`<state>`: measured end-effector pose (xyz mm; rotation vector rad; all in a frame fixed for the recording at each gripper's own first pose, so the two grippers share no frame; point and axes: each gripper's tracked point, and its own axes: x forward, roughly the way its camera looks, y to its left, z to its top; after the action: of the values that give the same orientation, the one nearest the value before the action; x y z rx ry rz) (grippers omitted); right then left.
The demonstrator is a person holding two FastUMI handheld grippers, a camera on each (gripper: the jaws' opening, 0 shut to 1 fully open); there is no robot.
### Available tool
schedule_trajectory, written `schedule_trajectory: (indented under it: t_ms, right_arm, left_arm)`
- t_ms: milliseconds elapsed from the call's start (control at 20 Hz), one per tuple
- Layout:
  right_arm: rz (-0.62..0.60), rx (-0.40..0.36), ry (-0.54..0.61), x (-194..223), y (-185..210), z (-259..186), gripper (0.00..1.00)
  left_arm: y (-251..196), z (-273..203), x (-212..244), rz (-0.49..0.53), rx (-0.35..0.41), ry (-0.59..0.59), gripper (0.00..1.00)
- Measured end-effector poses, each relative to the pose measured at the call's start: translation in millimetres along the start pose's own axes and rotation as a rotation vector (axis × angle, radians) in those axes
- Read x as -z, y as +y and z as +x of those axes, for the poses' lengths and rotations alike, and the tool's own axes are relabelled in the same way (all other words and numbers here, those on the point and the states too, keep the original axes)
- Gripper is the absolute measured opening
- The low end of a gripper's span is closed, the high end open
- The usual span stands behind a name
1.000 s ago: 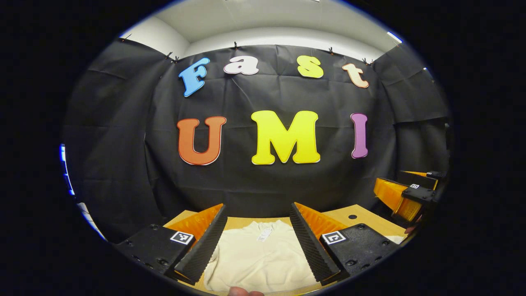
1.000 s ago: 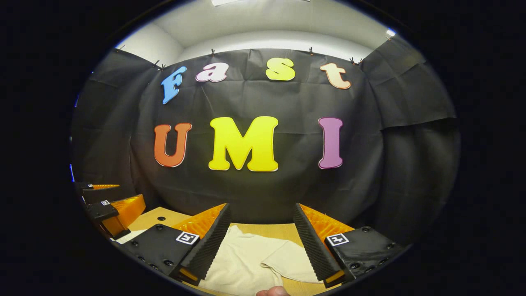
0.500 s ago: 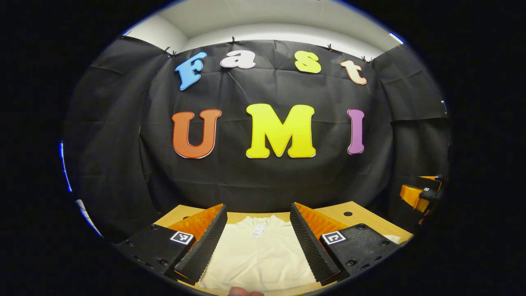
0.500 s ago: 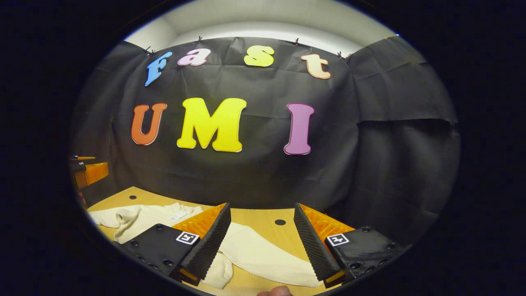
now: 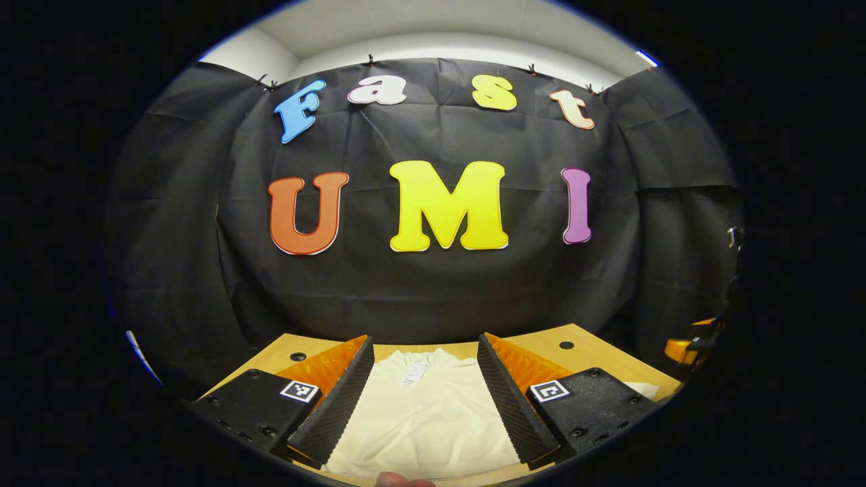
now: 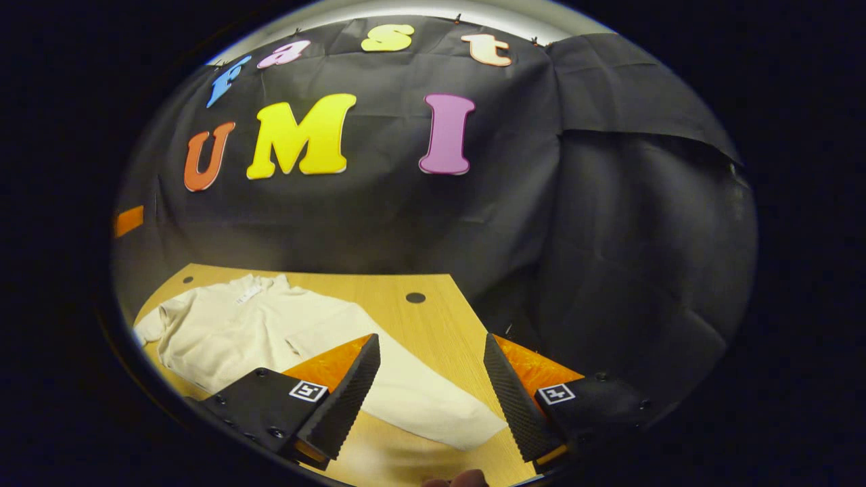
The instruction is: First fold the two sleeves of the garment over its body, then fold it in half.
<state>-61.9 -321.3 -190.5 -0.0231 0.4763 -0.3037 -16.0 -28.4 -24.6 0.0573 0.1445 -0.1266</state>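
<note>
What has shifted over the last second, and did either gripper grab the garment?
The right gripper swung out to the right and tipped down, so the garment's spread sleeve now lies between its open fingers; nothing gripped. The left gripper barely moved, open over the garment's body. The garment stays flat on the table, sleeves unfolded.

The garment [image 5: 423,412] is cream, plain with no print, and in the right gripper view [image 6: 270,331] the same cream covers its body and the long sleeve [image 6: 419,399] on the right. Near the collar, at the far side, a small white tag [image 5: 413,373] carries fine dark print, too small to tell. The table [image 6: 440,325] is light wood, a warm yellow-brown, with small dark round holes [image 6: 415,297]. The booth wall [image 5: 433,297] behind is black cloth
</note>
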Motion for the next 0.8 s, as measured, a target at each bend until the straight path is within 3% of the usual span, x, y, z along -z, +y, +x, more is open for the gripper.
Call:
schedule_trajectory:
  t_ms: [400,800]
  right_arm:
    - [-0.021,-0.034,0.259,101.8,-22.5,35.3,0.99]
    - [-0.018,-0.031,0.399,165.2,-45.6,58.1,0.97]
  left_arm:
    - [-3.8,1.1,5.4,0.043,0.03,0.048,0.97]
    - [-9.6,0.0,11.6,0.074,0.048,0.055,0.98]
